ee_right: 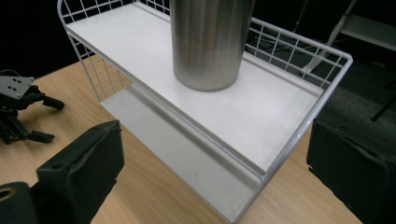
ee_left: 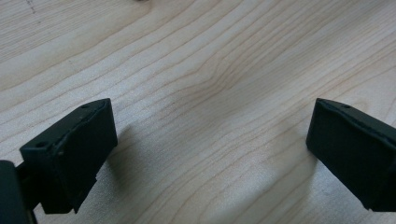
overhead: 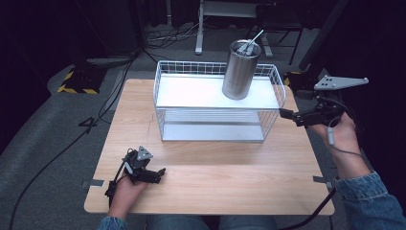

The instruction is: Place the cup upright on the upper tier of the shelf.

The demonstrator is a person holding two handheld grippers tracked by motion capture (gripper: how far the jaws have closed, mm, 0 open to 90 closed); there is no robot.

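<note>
dark floor rings a wooden table where a steel cup stands on a wire rack's top shelf. right claw hangs released beside the rack; left claw rests released. a careless reach may topple the cup.

A: What is the person wearing?
B: Blue denim sleeves, cuffs at both wrists.
A: And the left tool?
B: Black, with a small grey three-cornered plate and a black cable.
A: The right tool?
B: Black too, with blocky jaws, a bigger grey plate dotted with screws, and a black cable.
</note>
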